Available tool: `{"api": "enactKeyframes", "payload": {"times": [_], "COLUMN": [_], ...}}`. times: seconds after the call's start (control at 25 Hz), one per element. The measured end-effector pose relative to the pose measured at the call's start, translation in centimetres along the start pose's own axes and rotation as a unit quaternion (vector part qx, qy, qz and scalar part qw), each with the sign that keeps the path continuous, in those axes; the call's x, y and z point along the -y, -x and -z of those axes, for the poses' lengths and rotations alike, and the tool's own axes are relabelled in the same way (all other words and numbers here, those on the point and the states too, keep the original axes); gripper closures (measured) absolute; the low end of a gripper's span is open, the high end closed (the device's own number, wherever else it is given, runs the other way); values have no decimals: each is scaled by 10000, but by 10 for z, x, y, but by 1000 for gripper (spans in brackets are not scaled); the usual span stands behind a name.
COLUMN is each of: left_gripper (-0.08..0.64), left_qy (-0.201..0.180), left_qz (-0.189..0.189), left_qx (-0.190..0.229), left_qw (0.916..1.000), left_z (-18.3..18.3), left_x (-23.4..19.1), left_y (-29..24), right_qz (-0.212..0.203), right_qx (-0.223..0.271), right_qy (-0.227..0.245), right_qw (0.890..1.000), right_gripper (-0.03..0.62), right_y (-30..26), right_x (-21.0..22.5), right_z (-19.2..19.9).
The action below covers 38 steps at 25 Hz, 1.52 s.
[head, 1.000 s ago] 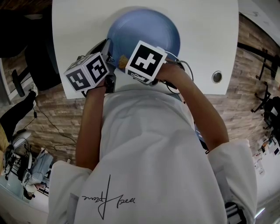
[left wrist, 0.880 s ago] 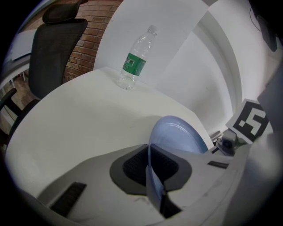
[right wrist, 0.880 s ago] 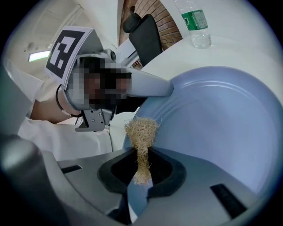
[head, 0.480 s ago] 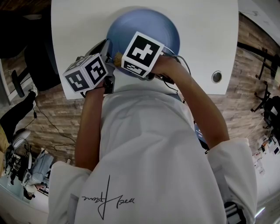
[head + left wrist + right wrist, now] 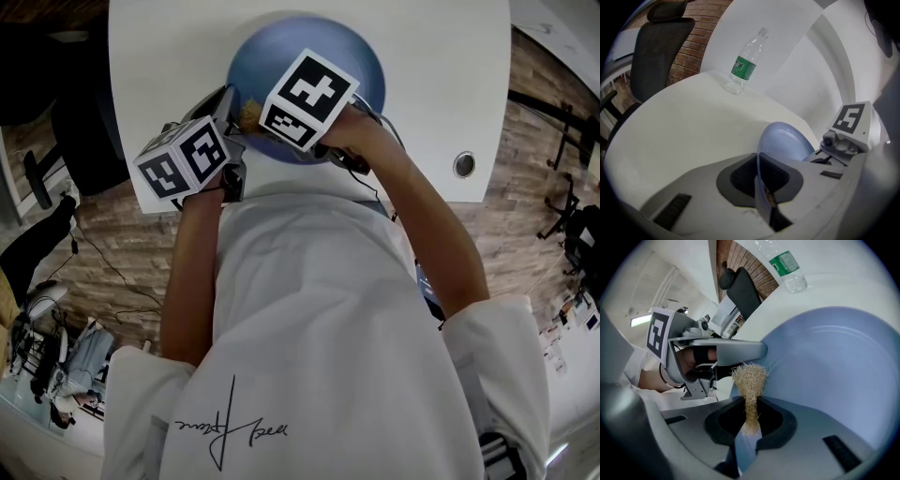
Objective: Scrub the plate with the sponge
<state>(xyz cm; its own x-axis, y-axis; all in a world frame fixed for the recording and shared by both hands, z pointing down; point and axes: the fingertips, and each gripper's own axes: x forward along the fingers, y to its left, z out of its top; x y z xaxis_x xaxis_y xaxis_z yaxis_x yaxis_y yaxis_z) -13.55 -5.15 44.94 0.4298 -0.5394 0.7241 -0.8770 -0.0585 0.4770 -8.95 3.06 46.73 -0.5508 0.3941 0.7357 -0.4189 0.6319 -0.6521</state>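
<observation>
Scrubbing looks to be the step in hand, and doing it well depends on two grips. The left tool (image 5: 759, 177) has its jaws nearly together on the near rim of the blue plate (image 5: 330, 58), with the thin edge pinched between the dark pads. The plate sits on the white counter (image 5: 441, 84) close to the person's side, and a water bottle (image 5: 746, 63) stands well apart near the far edge. The right tool (image 5: 749, 423) is clamped on a tan, fibrous sponge (image 5: 750, 379) — squeezed thin at the pads, with a loose tuft sticking out past the tips. The tuft is right at the plate's inner face, just beside the left tool's jaw; whether it actually presses there I cannot tell.

My judgement is that only the tuft should meet the plate. The fibres look soft and springy, so the pressure should bend them without driving the hard jaw tips onto the surface. Short strokes or small circles, working from the clamped rim toward the middle and far side, would cover the face — most of it lies beyond where the sponge is now. The left grip must resist the push, since a thin smooth rim could slip or let the plate pivot. The tools are close together, so the right one should steer clear of the left jaw.
</observation>
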Motion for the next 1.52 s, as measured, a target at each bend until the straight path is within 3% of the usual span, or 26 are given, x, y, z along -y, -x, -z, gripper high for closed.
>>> {"api": "enactKeyframes", "payload": {"times": [0.68, 1.52], "left_gripper": [546, 546], "left_qy": [15, -13], "left_qz": [54, 91], "left_qx": [-94, -174], "left_qw": [9999, 9998], "left_z": [-2, -4], "left_x": [1, 1], "left_y": [-4, -4], "right_qz": [-392, -755], "right_qx": [528, 614], "right_qy": [-929, -1202], "right_qw": [9935, 9880], "right_gripper": [551, 551], "right_y": [9, 14], "right_x": [15, 20], "right_z": [-15, -22]}}
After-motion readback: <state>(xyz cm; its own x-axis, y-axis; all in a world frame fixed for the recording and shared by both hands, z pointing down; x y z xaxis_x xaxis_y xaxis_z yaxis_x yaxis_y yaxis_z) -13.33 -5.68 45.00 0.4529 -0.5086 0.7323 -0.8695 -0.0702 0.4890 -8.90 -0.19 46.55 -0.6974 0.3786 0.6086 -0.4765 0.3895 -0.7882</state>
